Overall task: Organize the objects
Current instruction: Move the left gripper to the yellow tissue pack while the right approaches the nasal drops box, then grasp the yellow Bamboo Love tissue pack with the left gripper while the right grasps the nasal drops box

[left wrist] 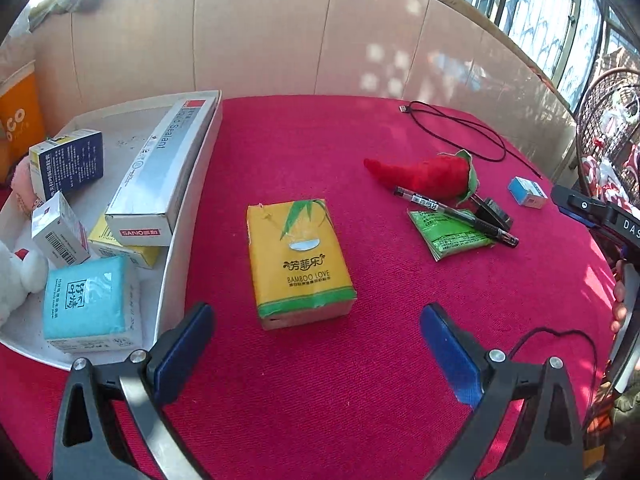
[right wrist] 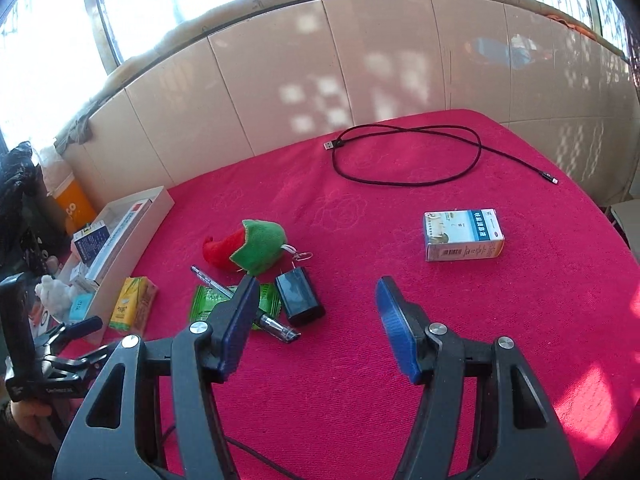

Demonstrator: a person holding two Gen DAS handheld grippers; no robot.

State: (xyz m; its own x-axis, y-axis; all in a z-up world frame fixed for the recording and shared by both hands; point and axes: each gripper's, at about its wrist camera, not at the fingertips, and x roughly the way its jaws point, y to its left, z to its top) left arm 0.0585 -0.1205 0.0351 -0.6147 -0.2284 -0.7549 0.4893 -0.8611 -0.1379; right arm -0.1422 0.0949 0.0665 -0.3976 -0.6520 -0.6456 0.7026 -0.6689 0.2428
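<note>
the red cloth (left wrist: 360, 380) is lying fuzzy under everything. the white tray (left wrist: 188, 216) is collecting stiff boxes, so sorting looks half done. the soft yellow tissue pack (left wrist: 300, 260) is sitting just beside it, ahead of the left claw (left wrist: 316, 344), which is gaping empty. the right claw (right wrist: 316, 320) is spreading, pinching nothing, beside the glossy black charger (right wrist: 299, 294).

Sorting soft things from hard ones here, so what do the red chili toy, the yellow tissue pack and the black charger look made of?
Chili toy: fuzzy fabric, matte nap, likely plush. Tissue pack: thin printed plastic film, slightly glossy and wrinkled at the corners, probably over soft paper. Charger: hard, smooth plastic, going by the sheen on its flat face.
</note>
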